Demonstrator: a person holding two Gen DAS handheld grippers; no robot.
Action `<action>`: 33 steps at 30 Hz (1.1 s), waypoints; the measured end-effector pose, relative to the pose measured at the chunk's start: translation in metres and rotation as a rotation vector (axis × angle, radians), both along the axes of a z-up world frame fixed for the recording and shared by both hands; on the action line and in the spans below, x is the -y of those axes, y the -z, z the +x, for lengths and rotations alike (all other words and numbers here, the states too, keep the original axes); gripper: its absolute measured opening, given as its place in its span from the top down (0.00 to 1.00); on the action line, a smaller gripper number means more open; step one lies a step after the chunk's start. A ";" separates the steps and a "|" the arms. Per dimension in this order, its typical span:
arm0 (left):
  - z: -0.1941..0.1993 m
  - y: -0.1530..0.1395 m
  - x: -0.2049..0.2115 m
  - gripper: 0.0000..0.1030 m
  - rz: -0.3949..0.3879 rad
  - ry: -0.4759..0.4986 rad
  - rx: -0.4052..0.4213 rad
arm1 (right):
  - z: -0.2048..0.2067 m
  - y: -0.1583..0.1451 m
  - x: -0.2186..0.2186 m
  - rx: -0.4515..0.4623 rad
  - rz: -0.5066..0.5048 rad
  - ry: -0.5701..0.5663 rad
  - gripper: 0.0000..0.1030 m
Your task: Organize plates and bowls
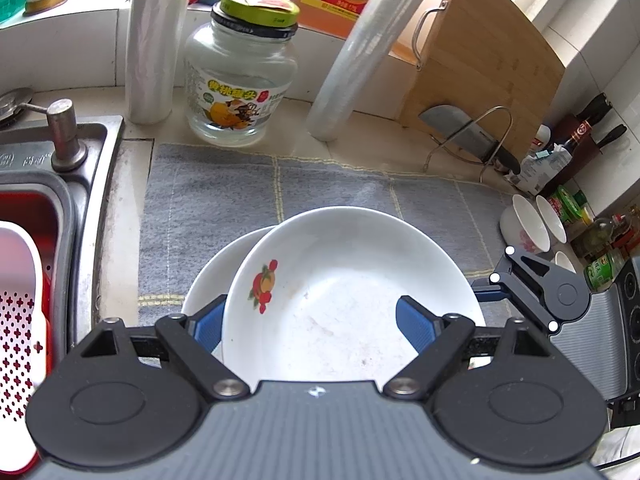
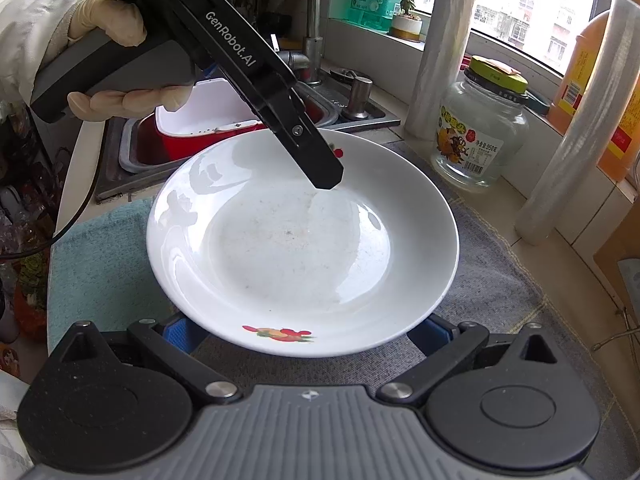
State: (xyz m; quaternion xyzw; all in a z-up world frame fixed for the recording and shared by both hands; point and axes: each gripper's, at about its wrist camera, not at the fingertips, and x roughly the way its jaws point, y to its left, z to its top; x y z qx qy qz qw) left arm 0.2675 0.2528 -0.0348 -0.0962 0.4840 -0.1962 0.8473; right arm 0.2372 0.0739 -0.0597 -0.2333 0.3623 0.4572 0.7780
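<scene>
While my left gripper (image 1: 310, 322) straddles the rim of the top plate (image 1: 352, 292), its fingers stand spread, one blue pad outside the rim and one inside.

That plate is round, glossy white ceramic with a red-and-orange fruit print, so it has no long axis; it faces up, tilted, overlapping a second white plate (image 1: 216, 276) beneath it on the grey woven mat (image 1: 240, 192). Faint brownish smears dull its centre. From my right wrist view, the right gripper (image 2: 308, 334) sits low at the plate's near edge, fingers wide apart, blue pads showing either side below the rim; I cannot tell whether they touch it. Three small white bowls (image 1: 524, 228) stand on edge near the bottles at the right. A clear glass jar (image 1: 240, 80) with a green lid stands behind the mat.
</scene>
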 end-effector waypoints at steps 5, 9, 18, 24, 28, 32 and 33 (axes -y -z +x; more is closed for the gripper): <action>0.002 0.004 -0.002 0.16 0.000 -0.004 -0.010 | 0.003 0.001 -0.003 0.001 -0.013 -0.010 0.00; 0.003 0.006 -0.002 0.16 -0.003 -0.007 -0.017 | 0.004 0.002 -0.005 -0.003 -0.022 -0.010 0.00; 0.007 0.012 0.002 0.16 0.010 0.002 -0.041 | 0.005 0.004 -0.006 -0.024 -0.034 -0.003 0.00; 0.009 0.016 0.005 0.16 0.029 0.012 -0.053 | 0.006 0.005 -0.007 -0.038 -0.041 0.003 0.00; 0.010 0.019 0.006 0.16 0.045 0.018 -0.064 | 0.005 0.005 -0.007 -0.032 -0.047 0.001 0.00; 0.012 0.022 0.008 0.16 0.064 0.023 -0.081 | 0.005 0.005 -0.008 -0.024 -0.056 -0.003 0.00; 0.013 0.022 0.009 0.16 0.070 0.025 -0.084 | 0.004 0.005 -0.009 -0.023 -0.059 -0.005 0.00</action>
